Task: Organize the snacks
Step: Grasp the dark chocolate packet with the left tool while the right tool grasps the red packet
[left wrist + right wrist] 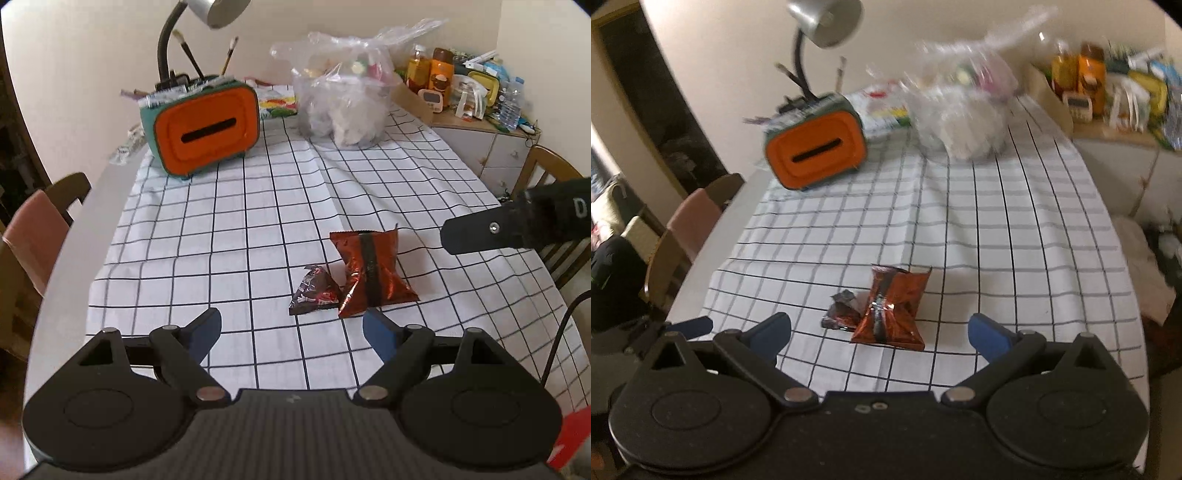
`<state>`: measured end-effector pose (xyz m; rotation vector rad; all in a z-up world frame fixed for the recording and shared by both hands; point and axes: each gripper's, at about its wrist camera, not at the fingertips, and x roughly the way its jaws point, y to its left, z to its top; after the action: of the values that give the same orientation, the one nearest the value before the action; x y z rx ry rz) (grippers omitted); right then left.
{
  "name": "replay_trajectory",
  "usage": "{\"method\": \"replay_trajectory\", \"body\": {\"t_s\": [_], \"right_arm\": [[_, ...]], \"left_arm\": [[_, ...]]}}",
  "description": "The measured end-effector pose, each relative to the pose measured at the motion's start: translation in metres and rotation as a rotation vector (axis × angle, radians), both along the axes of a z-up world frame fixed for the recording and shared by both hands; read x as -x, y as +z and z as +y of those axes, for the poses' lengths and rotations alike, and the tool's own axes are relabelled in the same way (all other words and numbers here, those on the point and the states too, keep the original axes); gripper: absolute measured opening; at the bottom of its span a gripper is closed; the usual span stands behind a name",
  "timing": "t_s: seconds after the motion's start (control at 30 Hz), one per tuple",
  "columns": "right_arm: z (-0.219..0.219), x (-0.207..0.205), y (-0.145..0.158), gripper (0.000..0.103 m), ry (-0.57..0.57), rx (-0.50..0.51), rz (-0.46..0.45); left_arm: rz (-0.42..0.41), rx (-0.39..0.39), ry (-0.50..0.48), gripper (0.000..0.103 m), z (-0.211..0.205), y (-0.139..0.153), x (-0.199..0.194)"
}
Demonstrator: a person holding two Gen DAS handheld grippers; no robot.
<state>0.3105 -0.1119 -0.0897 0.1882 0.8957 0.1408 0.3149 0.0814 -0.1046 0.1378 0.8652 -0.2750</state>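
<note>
On the checked tablecloth (258, 229), near its front edge, the red packet (369, 273) touches the dark packet (314, 291), so either wide, empty gripper, left (291, 330) or right (881, 332), might pinch both.

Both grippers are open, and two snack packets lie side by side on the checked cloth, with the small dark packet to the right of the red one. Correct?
Not quite: the small dark packet lies to the left of the red packet, touching it, as both wrist views show. The rest holds: left gripper and right gripper are open, over the checked cloth.
</note>
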Motion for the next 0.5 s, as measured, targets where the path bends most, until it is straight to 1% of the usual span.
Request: {"method": "replay_trajectory", "body": {"t_s": [0.1, 0.2, 0.33, 0.4, 0.5], "right_arm": [[0.000, -0.016, -0.013, 0.102, -0.025, -0.012, 0.036], [0.000, -0.031, -0.026, 0.101, -0.042, -0.017, 0.067], [0.002, -0.051, -0.046, 0.098, -0.067, -0.025, 0.105], [0.004, -0.059, -0.054, 0.095, -0.065, -0.027, 0.118], [0.005, -0.071, -0.064, 0.094, -0.077, -0.010, 0.128]], "left_arm": [[0.018, 0.034, 0.002, 0.084, 0.001, -0.013, -0.013], [0.031, 0.053, 0.000, 0.084, 0.000, -0.025, -0.025], [0.052, 0.068, 0.009, 0.084, -0.004, -0.041, -0.042], [0.048, 0.076, 0.016, 0.084, -0.006, -0.048, -0.048], [0.060, 0.079, 0.022, 0.084, -0.009, -0.059, -0.058]]}}
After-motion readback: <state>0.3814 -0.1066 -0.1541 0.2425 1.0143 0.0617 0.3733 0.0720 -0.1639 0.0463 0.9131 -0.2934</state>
